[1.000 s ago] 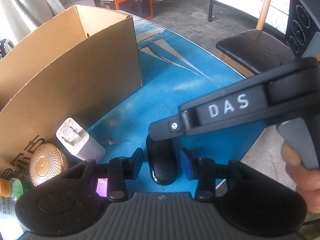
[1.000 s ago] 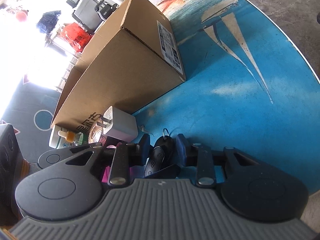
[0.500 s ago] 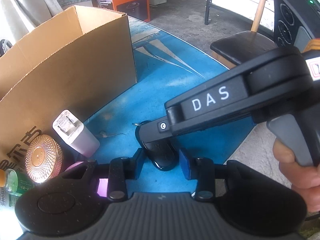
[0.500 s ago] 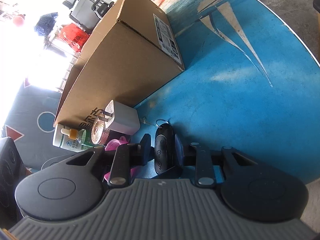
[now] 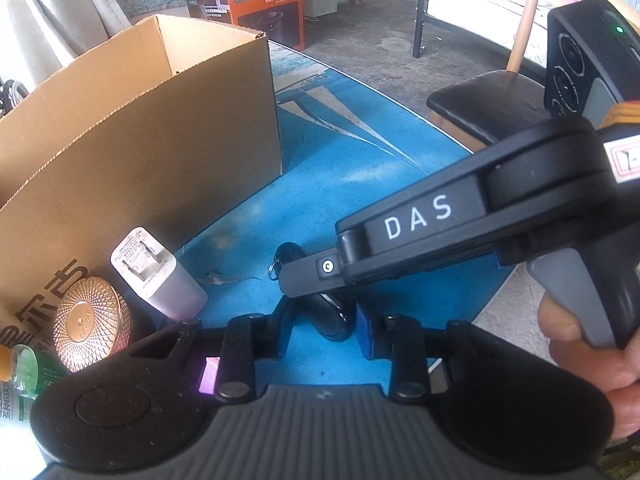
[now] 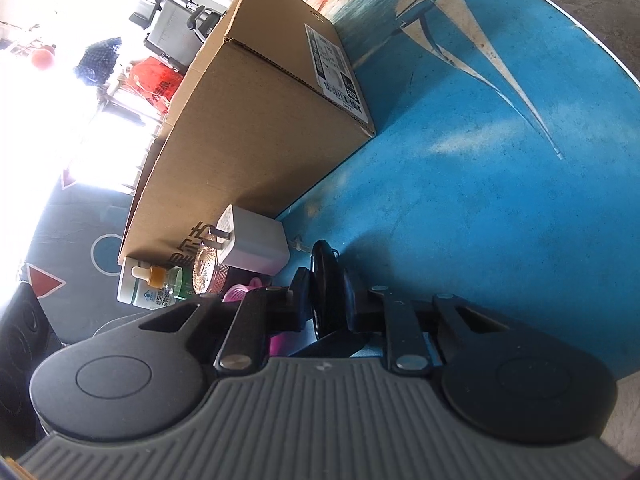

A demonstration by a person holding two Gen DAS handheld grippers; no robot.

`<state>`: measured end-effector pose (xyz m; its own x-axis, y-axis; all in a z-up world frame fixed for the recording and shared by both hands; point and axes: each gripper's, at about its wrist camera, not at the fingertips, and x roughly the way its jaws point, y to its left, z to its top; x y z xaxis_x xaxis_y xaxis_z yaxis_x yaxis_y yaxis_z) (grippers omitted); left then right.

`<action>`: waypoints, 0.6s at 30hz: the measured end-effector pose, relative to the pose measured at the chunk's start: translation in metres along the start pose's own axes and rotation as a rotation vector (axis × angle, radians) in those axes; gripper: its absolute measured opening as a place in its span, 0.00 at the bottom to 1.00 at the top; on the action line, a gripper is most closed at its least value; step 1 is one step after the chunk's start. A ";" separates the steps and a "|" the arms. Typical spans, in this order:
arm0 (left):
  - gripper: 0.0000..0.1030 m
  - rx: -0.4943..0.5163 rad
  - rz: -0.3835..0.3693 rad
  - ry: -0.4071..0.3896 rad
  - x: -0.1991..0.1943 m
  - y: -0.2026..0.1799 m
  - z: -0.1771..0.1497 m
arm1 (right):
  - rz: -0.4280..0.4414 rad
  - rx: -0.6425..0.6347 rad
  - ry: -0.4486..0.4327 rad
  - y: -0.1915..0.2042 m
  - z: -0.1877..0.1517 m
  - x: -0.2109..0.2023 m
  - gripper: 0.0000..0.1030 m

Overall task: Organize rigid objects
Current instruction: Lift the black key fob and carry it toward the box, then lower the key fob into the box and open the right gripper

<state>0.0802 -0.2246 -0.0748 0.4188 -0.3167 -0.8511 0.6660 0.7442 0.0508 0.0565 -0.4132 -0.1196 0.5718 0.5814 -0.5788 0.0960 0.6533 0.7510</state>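
The right gripper (image 6: 326, 306) is pinching a glossy black oval plastic key fob (image 6: 325, 276) edge-on between its jaws, above the painted blue desk (image 6: 460, 208). The left gripper (image 5: 324, 330) is hovering beside it, jaws apart.

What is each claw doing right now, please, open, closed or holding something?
Left claw: open, holding nothing, with the black key fob lying just ahead of it.
Right claw: closed on the black key fob.
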 end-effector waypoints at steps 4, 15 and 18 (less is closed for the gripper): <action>0.30 -0.013 0.000 -0.010 -0.006 0.001 0.003 | 0.004 0.007 -0.005 0.002 -0.001 -0.002 0.15; 0.30 -0.019 0.097 -0.261 -0.113 0.027 0.020 | 0.059 -0.259 -0.132 0.110 0.020 -0.052 0.15; 0.31 -0.034 0.168 -0.327 -0.141 0.054 0.029 | 0.104 -0.363 -0.147 0.156 0.041 -0.048 0.15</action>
<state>0.0752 -0.1573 0.0629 0.6993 -0.3555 -0.6202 0.5524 0.8194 0.1531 0.0771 -0.3590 0.0380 0.6765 0.5950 -0.4340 -0.2474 0.7386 0.6271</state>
